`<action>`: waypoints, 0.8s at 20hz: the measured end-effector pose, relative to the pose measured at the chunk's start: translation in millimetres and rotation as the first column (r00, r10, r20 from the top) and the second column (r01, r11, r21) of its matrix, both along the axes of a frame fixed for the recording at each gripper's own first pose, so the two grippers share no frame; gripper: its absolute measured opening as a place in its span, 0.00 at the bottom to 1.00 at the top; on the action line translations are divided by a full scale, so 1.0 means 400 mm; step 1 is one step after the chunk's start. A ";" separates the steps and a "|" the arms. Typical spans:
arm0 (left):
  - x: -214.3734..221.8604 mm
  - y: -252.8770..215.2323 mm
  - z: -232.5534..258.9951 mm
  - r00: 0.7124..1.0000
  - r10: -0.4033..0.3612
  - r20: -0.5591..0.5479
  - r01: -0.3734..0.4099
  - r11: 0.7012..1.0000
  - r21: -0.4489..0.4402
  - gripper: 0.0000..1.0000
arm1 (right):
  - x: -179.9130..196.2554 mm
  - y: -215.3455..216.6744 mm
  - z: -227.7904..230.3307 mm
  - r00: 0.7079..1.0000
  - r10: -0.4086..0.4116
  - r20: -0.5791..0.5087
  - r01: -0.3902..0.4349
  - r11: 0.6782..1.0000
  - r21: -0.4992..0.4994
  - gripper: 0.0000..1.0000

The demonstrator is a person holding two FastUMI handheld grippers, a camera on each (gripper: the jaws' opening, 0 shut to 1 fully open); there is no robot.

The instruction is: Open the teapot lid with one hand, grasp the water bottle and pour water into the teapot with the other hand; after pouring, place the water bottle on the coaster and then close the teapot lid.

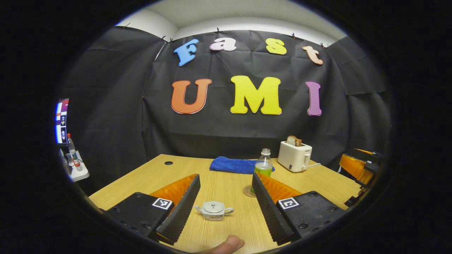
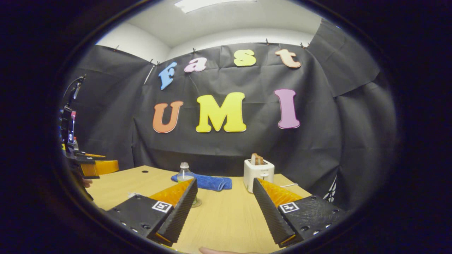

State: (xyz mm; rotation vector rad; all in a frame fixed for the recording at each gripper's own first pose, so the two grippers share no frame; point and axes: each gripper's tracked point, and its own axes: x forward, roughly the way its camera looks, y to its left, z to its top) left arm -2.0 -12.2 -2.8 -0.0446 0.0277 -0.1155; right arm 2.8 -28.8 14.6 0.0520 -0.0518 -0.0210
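Your left gripper (image 1: 226, 206) is hovering agape around the lidded teapot (image 1: 214, 210); your right gripper (image 2: 224, 208) is gaping beside the bottle (image 2: 184, 175) behind the teapot.

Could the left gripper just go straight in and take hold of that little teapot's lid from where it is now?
Probably yes. The left gripper is open, and the teapot stands on bare table between its fingers, lid on, with nothing between them. The water bottle stands farther back.

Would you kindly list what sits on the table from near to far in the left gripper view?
Teapot → coaster → water bottle → blue towel → toaster.
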 end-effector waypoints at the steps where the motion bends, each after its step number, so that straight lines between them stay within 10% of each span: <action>1: -0.016 0.008 -0.002 1.000 0.007 -0.005 -0.007 1.000 -0.002 0.93 | -0.013 0.003 -0.001 1.000 -0.001 -0.006 0.000 1.000 -0.013 0.94; 16: -0.081 0.023 0.025 0.999 0.044 0.023 -0.045 0.998 0.032 0.93 | -0.096 0.045 -0.008 0.996 -0.044 -0.083 0.038 0.997 -0.074 0.92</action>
